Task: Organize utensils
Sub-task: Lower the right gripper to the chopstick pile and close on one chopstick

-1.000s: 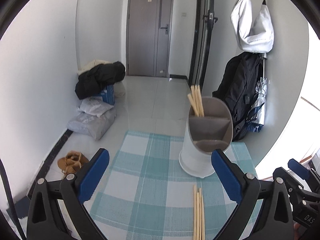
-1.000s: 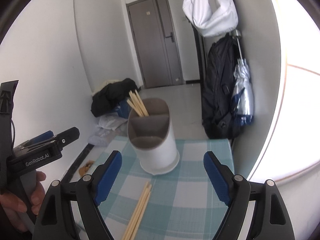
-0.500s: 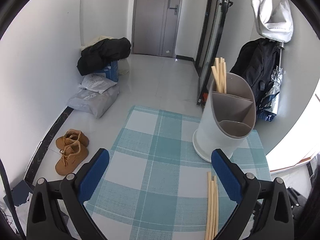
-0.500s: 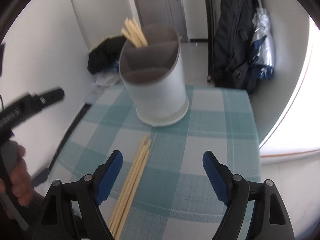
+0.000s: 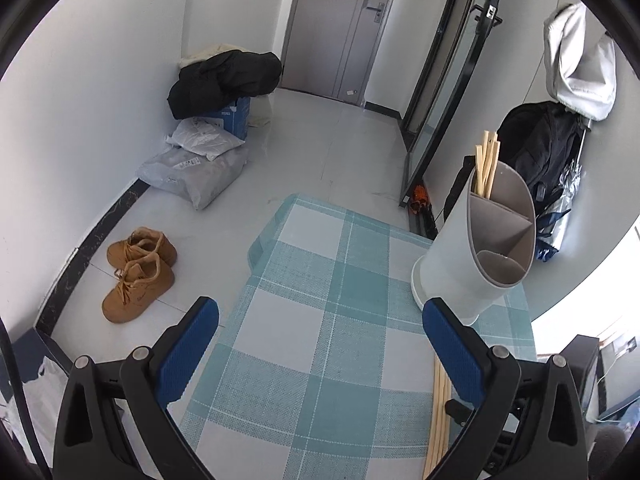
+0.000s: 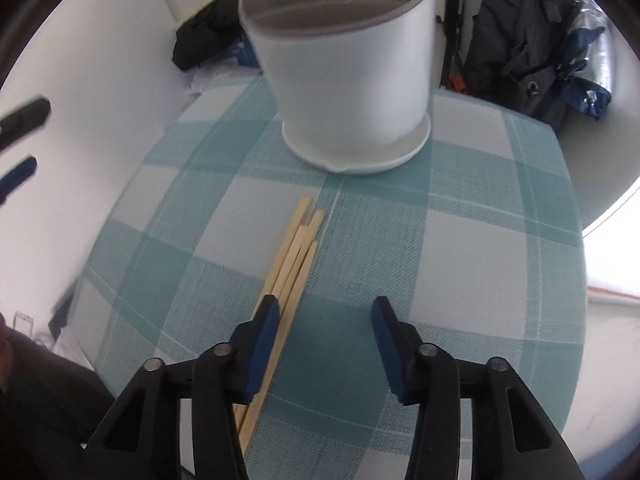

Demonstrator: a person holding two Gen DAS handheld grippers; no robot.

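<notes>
A white utensil holder [image 6: 348, 68] with grey dividers stands at the far side of a small round table with a teal checked cloth [image 6: 460, 248]. It also shows in the left wrist view [image 5: 480, 252], with several wooden chopsticks [image 5: 486, 164] upright in its far compartment. A bundle of loose chopsticks [image 6: 294, 256] lies flat on the cloth in front of the holder. My right gripper [image 6: 324, 320] is open and low over the cloth, its left finger beside the bundle. My left gripper [image 5: 320, 336] is open and empty, high above the table's left part; the bundle [image 5: 438, 412] lies under its right finger.
The table edge drops to a tiled floor with brown boots [image 5: 138, 272], plastic bags [image 5: 196, 168] and a black coat [image 5: 224, 80] by the left wall. A black backpack [image 6: 520, 40] and a folded umbrella hang at the right wall behind the holder.
My right gripper has dropped low and forward towards the loose chopsticks and its jaws have narrowed. My left gripper has risen and drifted left, away from the holder.
</notes>
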